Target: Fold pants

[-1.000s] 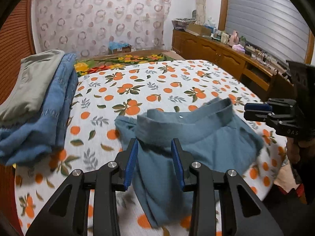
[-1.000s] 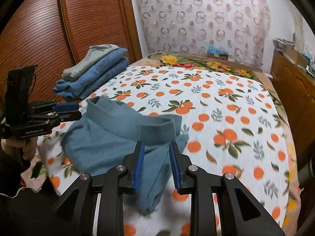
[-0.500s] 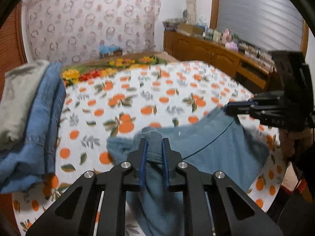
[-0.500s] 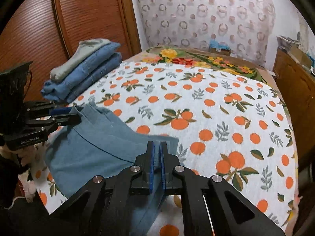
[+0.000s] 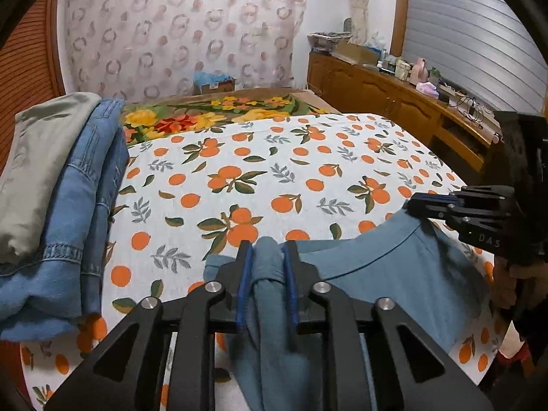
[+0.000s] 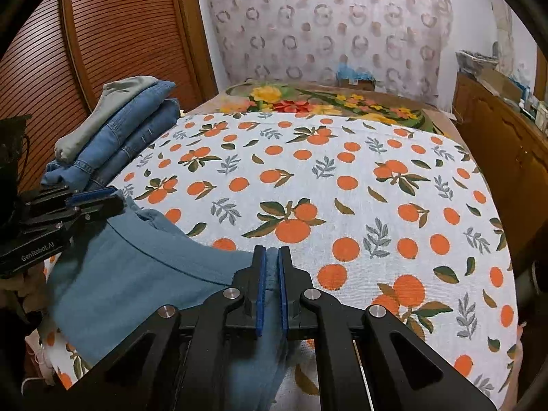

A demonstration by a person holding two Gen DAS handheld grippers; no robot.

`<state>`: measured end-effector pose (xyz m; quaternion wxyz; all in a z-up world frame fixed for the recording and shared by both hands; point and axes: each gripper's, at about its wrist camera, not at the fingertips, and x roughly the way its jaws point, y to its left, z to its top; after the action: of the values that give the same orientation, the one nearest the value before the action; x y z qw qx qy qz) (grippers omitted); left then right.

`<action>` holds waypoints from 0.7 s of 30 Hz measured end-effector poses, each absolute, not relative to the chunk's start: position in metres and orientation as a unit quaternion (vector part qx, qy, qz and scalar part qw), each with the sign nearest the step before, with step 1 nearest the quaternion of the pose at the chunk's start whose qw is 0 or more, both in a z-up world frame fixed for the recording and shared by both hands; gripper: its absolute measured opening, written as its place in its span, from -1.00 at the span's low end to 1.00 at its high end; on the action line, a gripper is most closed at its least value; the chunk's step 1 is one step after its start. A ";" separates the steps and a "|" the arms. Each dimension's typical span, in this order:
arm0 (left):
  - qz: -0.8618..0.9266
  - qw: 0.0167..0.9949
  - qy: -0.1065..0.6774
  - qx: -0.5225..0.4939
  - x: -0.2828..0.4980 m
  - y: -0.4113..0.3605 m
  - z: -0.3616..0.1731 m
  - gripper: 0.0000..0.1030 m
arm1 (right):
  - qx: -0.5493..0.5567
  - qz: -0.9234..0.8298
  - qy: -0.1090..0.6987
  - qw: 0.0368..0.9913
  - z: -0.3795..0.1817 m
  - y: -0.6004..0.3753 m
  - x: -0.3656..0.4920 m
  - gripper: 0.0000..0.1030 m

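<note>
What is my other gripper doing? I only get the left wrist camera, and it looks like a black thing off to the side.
Observer: In the right wrist view, the right gripper is shut on a top corner of the blue pants, with cloth pinched between its pads.
Operator: What's past it on that side?
Observer: Only the orange-print sheet, right up to the edge of the bed.
Operator: Can you see my gripper from there?
Observer: Yes. The left gripper has GenRobot.AI printed on its side. Its jaws are opening, with the other top corner of the pants between them.
</note>
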<state>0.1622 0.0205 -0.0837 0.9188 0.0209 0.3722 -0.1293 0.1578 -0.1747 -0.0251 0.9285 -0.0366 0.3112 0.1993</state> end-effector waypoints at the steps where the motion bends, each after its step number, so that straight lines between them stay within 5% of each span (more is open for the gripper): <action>1: -0.129 0.919 0.371 0.020 0.160 0.022 -0.082 -0.33 | -0.037 0.201 0.310 0.929 -0.024 -0.175 0.157 -0.84; 5: -0.129 0.924 0.360 0.017 0.148 0.026 -0.074 -0.04 | -0.048 0.201 0.299 0.931 -0.019 -0.177 0.145 -0.78; 7: -0.130 0.924 0.360 0.023 0.139 0.026 -0.072 0.06 | -0.055 0.202 0.292 0.933 -0.017 -0.179 0.133 -0.60; 10: -0.134 0.924 0.356 0.036 0.123 0.023 -0.072 0.06 | -0.063 0.205 0.285 0.934 -0.017 -0.185 0.114 -0.39; 21: -0.139 0.915 0.377 0.026 0.077 0.027 -0.092 0.06 | -0.047 0.224 0.291 0.929 -0.025 -0.222 0.049 -0.33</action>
<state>0.0767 0.0265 -0.0915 0.9153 0.0260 0.3773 -0.1388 0.0488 -0.2217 -0.0246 0.9291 -0.0471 0.2909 0.2236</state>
